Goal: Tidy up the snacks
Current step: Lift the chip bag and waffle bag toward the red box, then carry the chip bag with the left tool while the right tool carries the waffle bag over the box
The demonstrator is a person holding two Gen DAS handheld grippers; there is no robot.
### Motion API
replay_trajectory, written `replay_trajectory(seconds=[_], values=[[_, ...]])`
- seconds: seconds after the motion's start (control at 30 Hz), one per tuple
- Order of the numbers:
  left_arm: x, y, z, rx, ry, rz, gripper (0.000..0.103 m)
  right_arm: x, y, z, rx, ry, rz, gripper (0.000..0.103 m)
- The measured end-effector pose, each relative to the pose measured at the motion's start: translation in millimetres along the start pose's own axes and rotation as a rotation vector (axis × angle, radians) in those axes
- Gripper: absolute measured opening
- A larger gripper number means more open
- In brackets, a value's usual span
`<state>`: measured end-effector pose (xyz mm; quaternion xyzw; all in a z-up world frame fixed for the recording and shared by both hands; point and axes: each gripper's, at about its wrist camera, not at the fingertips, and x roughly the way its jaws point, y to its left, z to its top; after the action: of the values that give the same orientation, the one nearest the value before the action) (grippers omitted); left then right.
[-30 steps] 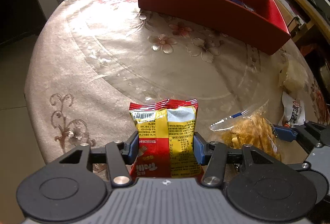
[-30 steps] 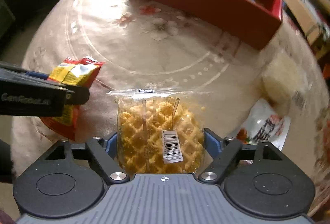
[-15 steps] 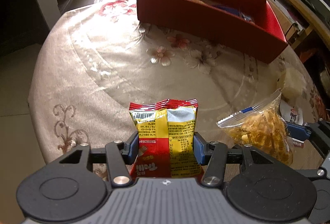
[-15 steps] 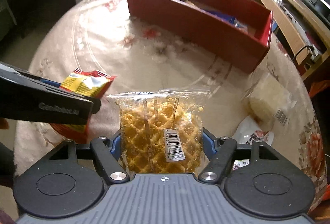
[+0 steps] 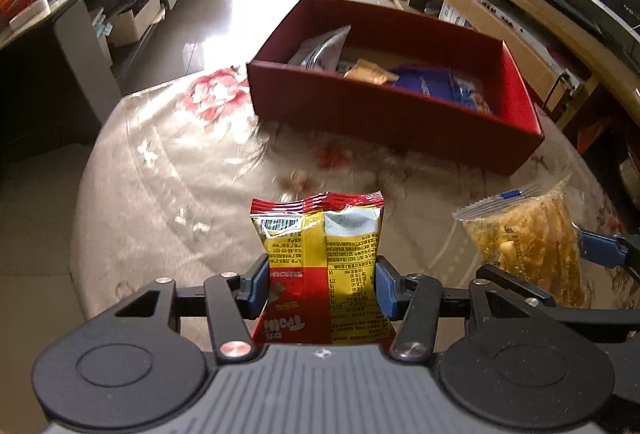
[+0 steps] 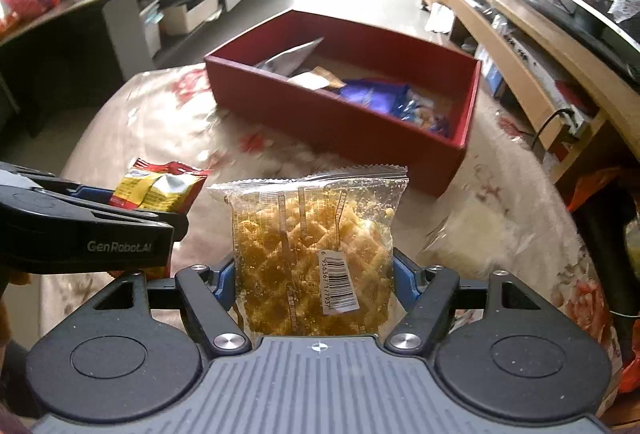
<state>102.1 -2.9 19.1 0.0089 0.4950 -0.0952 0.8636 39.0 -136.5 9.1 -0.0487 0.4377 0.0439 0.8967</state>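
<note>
Had both packets lifted clear of table (image 5: 168, 170), ends forward, ready to drop into box. Left hand-held gripper (image 5: 322, 282) clenched on red-yellow snack packet (image 5: 320, 246), pads pressing both edges. Right hand-held gripper (image 6: 314, 280), just beside left one, clamped on clear waffle-cracker bag (image 6: 312, 234). Ahead of both, well apart: red box (image 5: 384, 114), snacks already inside.

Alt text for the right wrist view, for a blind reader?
The right claw grips a clear bag of waffle crackers above a floral tablecloth. Ahead sits an open red box holding snacks; at left, the left claw holds a red-yellow packet.
</note>
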Motion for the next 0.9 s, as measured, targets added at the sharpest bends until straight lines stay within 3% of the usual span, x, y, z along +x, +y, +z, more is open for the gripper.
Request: replay_trajectory(seconds=[0.47,0.9], values=[[4.5,-25.2,55.9,0.028,-0.081,0.002,0.053,-3.7,-40.1,36.0,0.123,-0.099,-0.049,0.078],[18.1,-44.3,88.1,0.054,-0.116,0.014,0.053,6.4,-66.7,67.5,0.197,-0.154,-0.062,0.078]])
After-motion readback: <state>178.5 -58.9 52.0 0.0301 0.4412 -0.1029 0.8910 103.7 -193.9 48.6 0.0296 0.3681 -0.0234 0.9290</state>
